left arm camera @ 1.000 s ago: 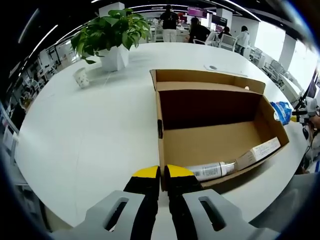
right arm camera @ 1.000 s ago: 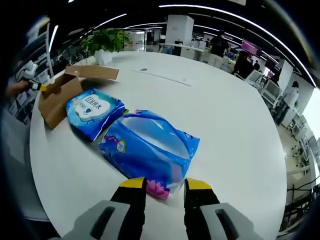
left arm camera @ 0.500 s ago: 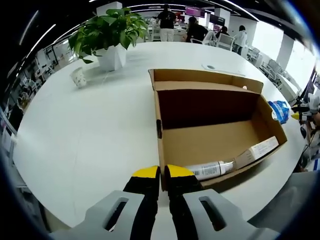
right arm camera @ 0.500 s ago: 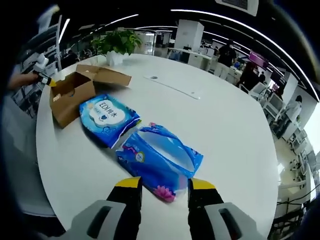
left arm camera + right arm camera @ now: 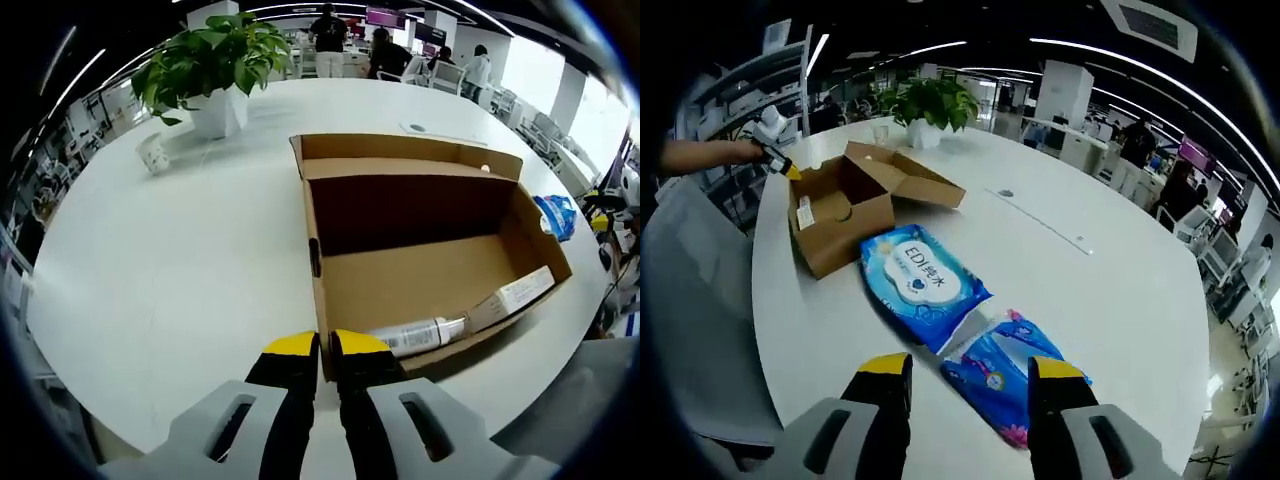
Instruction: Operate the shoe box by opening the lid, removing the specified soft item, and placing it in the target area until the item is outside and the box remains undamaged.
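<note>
The open cardboard shoe box [image 5: 420, 215] lies on the white round table [image 5: 170, 270], lid flap folded back. Inside, along its near wall, rest a white tube [image 5: 412, 338] and a small carton [image 5: 512, 297]. My left gripper [image 5: 324, 346] is shut on the box's near corner wall. In the right gripper view, a blue wipes pack [image 5: 920, 284] and a blue plastic bag [image 5: 1008, 372] lie on the table beside the box [image 5: 836, 205]. My right gripper [image 5: 970, 368] hovers open above the bag, holding nothing. The left gripper [image 5: 778, 160], in a hand, is at the box's far end.
A potted plant [image 5: 215, 60] and a paper cup [image 5: 152, 153] stand at the table's far left. A grey chair [image 5: 695, 330] sits at the table edge next to the box. A flat strip [image 5: 1040, 215] lies mid-table. People and desks are in the background.
My right gripper has drawn up and back from the blue bag, jaws slightly wider, so the box and wipes pack sit nearer the view's centre. The left gripper keeps its hold on the box.
</note>
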### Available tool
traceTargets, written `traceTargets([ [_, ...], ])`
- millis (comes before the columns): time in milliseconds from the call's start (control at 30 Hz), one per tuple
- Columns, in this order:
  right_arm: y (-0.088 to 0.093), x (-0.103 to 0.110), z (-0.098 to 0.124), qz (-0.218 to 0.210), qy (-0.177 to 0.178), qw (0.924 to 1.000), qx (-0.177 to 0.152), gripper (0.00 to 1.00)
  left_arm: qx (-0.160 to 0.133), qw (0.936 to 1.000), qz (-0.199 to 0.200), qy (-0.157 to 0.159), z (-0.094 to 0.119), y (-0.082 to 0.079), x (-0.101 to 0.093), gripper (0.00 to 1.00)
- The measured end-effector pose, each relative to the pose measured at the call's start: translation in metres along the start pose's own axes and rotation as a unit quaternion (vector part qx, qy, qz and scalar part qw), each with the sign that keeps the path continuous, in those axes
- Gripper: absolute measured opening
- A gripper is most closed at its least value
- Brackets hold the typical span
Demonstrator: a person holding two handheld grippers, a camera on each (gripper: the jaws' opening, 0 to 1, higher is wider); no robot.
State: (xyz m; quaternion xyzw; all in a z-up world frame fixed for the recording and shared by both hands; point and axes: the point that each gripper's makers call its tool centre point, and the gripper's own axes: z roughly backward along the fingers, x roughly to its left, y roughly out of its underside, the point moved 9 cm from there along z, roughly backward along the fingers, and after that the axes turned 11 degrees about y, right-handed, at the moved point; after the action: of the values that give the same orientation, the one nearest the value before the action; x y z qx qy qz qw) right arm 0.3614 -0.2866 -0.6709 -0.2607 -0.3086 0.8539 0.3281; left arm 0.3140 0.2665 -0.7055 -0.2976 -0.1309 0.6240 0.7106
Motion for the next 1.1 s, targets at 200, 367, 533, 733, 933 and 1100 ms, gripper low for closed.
traceTargets([
  [200, -0.031, 0.018, -0.004, 0.027, -0.037, 0.9988, -0.017, 0.45, -0.005, 0.9999, 0.008, 0.006, 0.001, 0.002, 0.0, 0.04],
  [367, -0.055, 0.035, -0.01, 0.051, -0.071, 0.9958, -0.028, 0.45, -0.006, 0.9998, 0.015, 0.009, 0.001, 0.001, 0.001, 0.04],
  [533, -0.076, 0.052, -0.016, 0.07, -0.102, 0.9914, -0.041, 0.44, -0.009, 0.9996, 0.026, 0.009, 0.001, 0.002, 0.0, 0.03],
  [733, -0.1, 0.071, -0.031, 0.097, -0.142, 0.9839, -0.049, 0.44, -0.012, 0.9994, 0.031, 0.003, 0.001, 0.002, -0.002, 0.02],
  [933, -0.118, 0.093, -0.046, 0.12, -0.178, 0.9753, -0.052, 0.44, -0.014, 0.9992, 0.037, 0.001, 0.002, 0.002, -0.003, 0.02],
  [1100, -0.129, 0.107, -0.056, 0.132, -0.193, 0.9707, -0.055, 0.44, -0.017, 0.9991, 0.039, -0.002, 0.002, 0.003, -0.004, 0.02],
])
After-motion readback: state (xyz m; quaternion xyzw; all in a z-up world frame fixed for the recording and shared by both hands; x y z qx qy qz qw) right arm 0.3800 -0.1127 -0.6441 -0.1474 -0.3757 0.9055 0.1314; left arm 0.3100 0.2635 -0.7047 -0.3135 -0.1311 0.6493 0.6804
